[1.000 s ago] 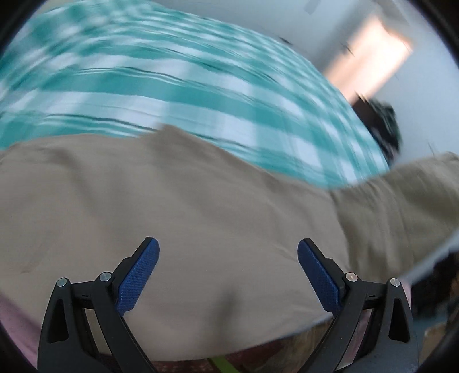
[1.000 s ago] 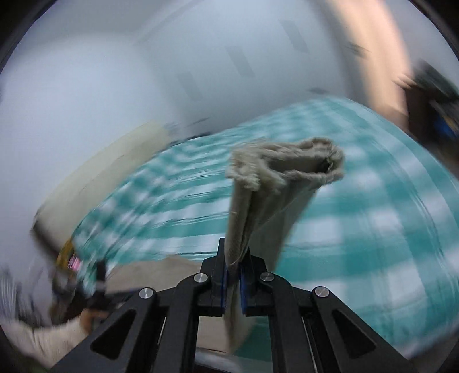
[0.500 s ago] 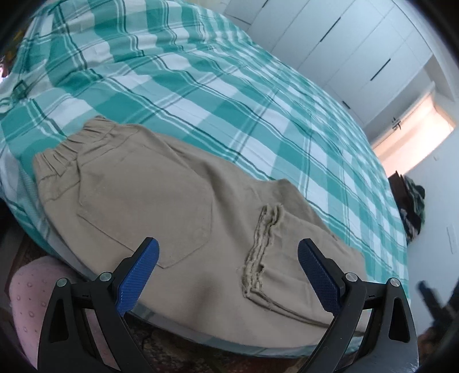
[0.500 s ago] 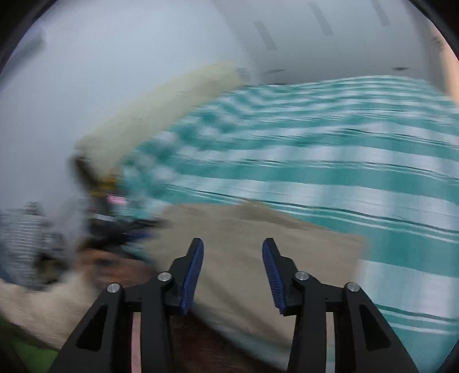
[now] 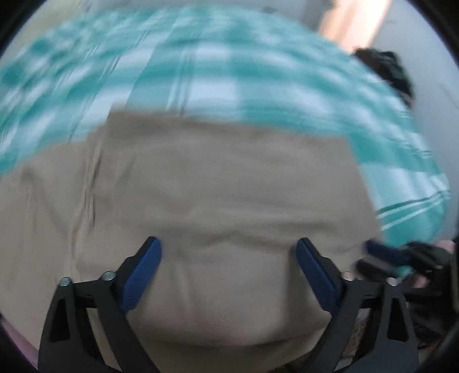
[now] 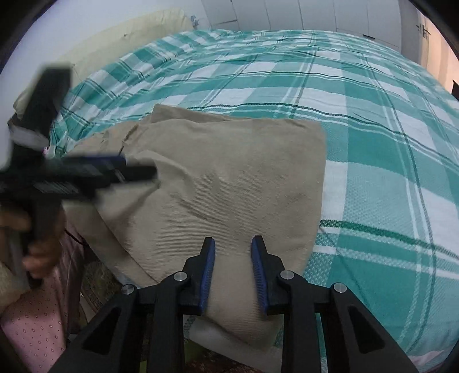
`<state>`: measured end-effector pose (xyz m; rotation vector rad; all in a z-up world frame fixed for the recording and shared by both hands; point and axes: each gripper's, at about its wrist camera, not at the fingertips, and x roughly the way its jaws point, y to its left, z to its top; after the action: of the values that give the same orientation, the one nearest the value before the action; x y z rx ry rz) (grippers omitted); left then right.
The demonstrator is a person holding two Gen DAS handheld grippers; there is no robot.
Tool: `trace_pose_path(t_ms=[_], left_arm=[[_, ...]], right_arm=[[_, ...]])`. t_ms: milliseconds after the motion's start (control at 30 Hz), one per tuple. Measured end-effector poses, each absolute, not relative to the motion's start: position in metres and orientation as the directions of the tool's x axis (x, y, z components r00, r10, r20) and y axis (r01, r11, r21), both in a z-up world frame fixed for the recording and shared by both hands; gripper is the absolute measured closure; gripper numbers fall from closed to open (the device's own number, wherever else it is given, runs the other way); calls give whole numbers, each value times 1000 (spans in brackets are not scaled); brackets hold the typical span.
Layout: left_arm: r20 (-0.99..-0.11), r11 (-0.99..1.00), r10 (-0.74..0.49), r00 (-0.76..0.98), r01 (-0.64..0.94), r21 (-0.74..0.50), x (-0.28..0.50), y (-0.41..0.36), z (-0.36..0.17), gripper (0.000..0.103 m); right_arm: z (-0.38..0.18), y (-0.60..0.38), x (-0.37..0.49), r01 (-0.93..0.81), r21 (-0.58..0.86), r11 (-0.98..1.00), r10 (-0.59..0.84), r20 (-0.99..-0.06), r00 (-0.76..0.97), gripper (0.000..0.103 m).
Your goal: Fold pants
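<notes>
The tan pants (image 6: pixel 226 183) lie folded on the green plaid bedspread (image 6: pixel 373 129), at the bed's near edge. In the left wrist view the pants (image 5: pixel 215 195) fill the middle, blurred by motion. My left gripper (image 5: pixel 228 269) is open and empty just above the fabric. My right gripper (image 6: pixel 233 271) is open, empty, jaws partly apart over the near right corner of the folded pants. The left gripper also shows, blurred, in the right wrist view (image 6: pixel 86 172), over the left part of the pants. The right gripper shows at the right edge of the left wrist view (image 5: pixel 401 258).
A cream headboard (image 6: pixel 114 37) runs along the far left of the bed. White wardrobe doors (image 6: pixel 315 14) stand behind it. A dark heap (image 5: pixel 387 71) sits beyond the bed's far corner. A pink dotted cloth (image 6: pixel 34 324) lies below the bed edge.
My right gripper let go of the pant leg it carried over the pants and is open. The pants are folded over. My left gripper swung closer over the fabric, still open.
</notes>
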<state>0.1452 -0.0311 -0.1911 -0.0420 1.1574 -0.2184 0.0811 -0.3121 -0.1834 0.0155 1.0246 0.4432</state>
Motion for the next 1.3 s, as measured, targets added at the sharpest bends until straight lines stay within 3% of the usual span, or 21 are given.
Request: trace_pose_path(t_ms=[400,500,600,700,767,900,1067,1200,1300], left_arm=[[-879,984,-170,445,125,-127,117,6,-193,12],[-875,983,-179,450,120,-139,117,9,-193,12],[-872,980,-195,449,121,-157,116,14,-194,11],[-870,980,-196,453,127,-155,115,13,-195,10],[-868,980,-195,456,132,-151,114,13,-195,10],[-864,977,-204,460,145,-153,113,13,-196,10],[-861,976,-210,462,151,-156,111,15,-197,10],[-865,976,-211,455,145,-162,112,14,-197,9],[-870,978,-206,449,136,-161,114,12,-197,7]], right_arm=[[-185,-311,76,-326,201,924,338,-828,446,76],[-163,-309,87,-278,205,938,309,-860,406,76],[-135,-311,112,-229,297,927,369,-832,415,76],[-118,-304,145,-243,279,929,362,-821,441,71],[-127,-301,165,-239,255,937,337,-838,429,67],[-200,-307,196,-152,283,947,315,-910,269,68],[-173,-313,178,-139,292,946,323,-871,370,68],[-131,-310,136,-246,245,938,339,-803,490,67],[-143,-302,104,-315,230,921,363,-804,471,63]])
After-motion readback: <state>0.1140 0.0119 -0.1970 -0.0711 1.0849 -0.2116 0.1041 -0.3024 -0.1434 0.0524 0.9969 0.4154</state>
